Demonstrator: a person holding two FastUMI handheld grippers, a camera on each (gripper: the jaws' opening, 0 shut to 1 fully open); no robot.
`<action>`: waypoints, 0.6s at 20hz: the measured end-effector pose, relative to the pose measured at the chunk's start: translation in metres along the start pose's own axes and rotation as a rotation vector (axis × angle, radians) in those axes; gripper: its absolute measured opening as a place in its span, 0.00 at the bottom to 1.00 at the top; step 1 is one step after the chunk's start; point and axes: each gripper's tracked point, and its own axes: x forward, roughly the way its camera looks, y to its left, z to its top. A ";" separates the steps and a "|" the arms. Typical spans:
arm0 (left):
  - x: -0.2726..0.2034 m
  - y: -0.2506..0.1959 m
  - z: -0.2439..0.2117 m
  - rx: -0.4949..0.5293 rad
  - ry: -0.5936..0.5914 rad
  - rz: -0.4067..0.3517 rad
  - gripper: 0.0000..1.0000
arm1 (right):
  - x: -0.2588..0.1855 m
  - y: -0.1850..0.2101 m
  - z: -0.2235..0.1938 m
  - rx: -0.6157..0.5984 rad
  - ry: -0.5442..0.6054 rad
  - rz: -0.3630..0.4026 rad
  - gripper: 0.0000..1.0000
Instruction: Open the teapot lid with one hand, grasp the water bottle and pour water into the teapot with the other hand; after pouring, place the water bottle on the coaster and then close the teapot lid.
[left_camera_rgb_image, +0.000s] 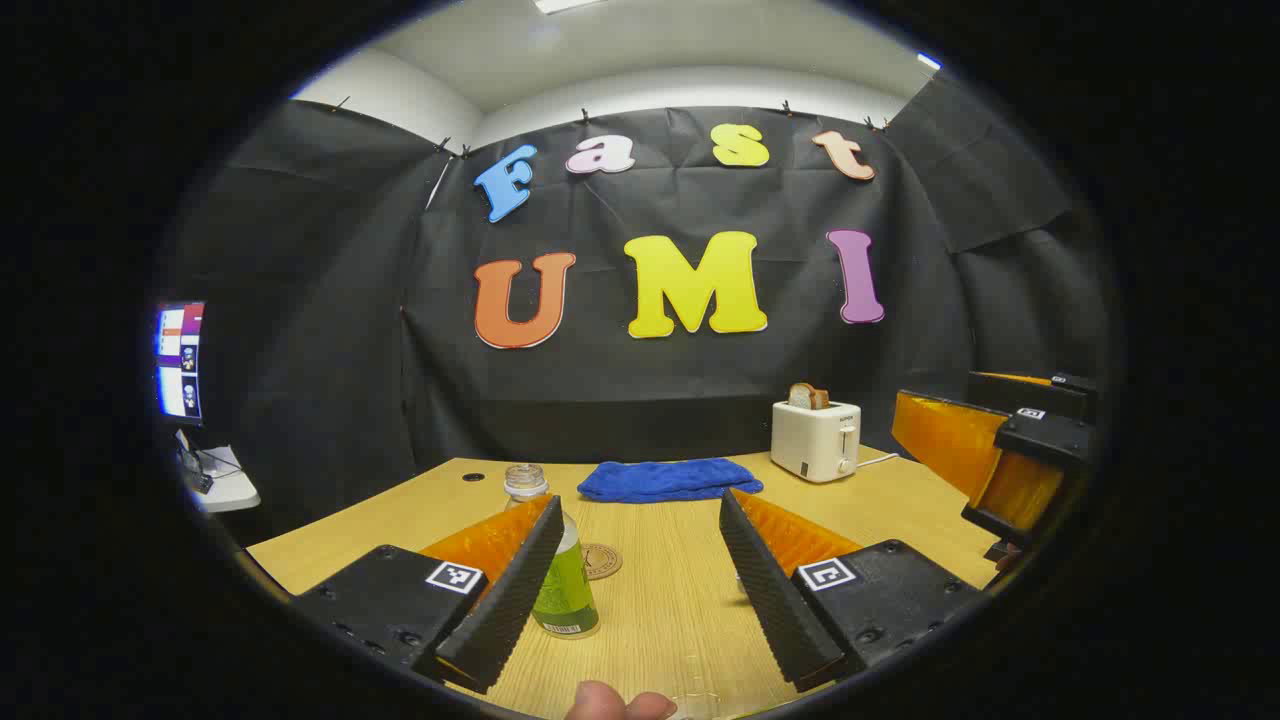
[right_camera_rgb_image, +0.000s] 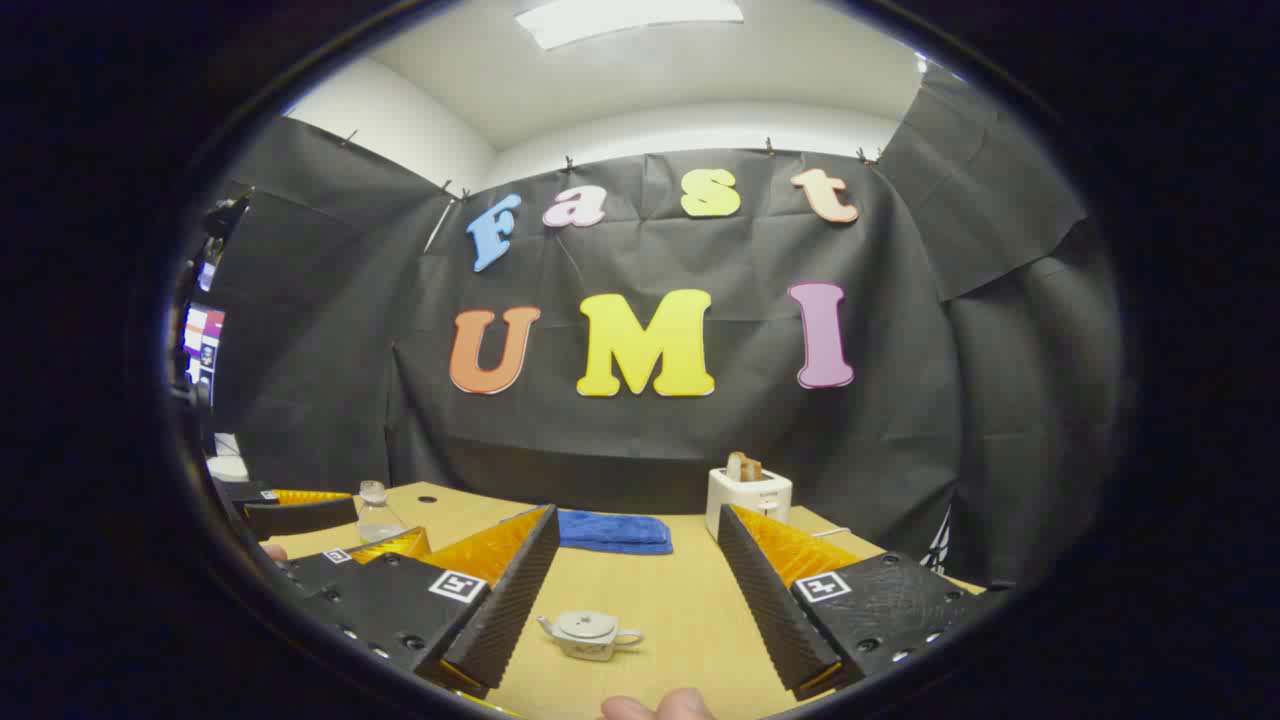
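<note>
The teapot (right_camera_rgb_image: 590, 634) is small and pale, and it sits on the wooden table (right_camera_rgb_image: 660, 600) with its lid on. In the right gripper view it lies low between the two fingers of the right gripper (right_camera_rgb_image: 635, 660), a little in front of them and not touching them. That gripper's fingers are spread wide and hold nothing. The water bottle (left_camera_rgb_image: 560, 575) stands up straight to the left of the teapot, and the green stuff fills its lower part. In the left gripper view it is just beside the left finger of the left gripper (left_camera_rgb_image: 640, 665), partly hidden behind it. The left gripper is wide too, with nothing in it. The round coaster (left_camera_rgb_image: 601, 561) lies flat just to the right of the bottle. I think the job is only starting, because the lid is not lifted and the bottle is not picked up. Next, one gripper should go down over the knob on the lid and pinch it, gently, since the knob is tiny. Farther back from the teapot lie a blue towel (right_camera_rgb_image: 612, 531) and a white toaster (right_camera_rgb_image: 748, 497) with bread in it. Black cloth hangs behind the table, and a screen (left_camera_rgb_image: 180, 362) glows far off to the left.
</note>
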 end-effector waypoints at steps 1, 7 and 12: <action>0.000 0.000 0.000 -0.008 0.002 -0.003 0.98 | 0.000 0.000 0.000 -0.001 0.002 -0.002 0.96; -0.003 -0.002 0.002 -0.007 0.004 -0.007 0.98 | 0.001 0.001 -0.003 -0.001 0.012 -0.005 0.95; -0.003 0.006 0.002 -0.023 0.005 0.008 0.98 | 0.003 0.003 -0.005 -0.002 0.014 -0.004 0.96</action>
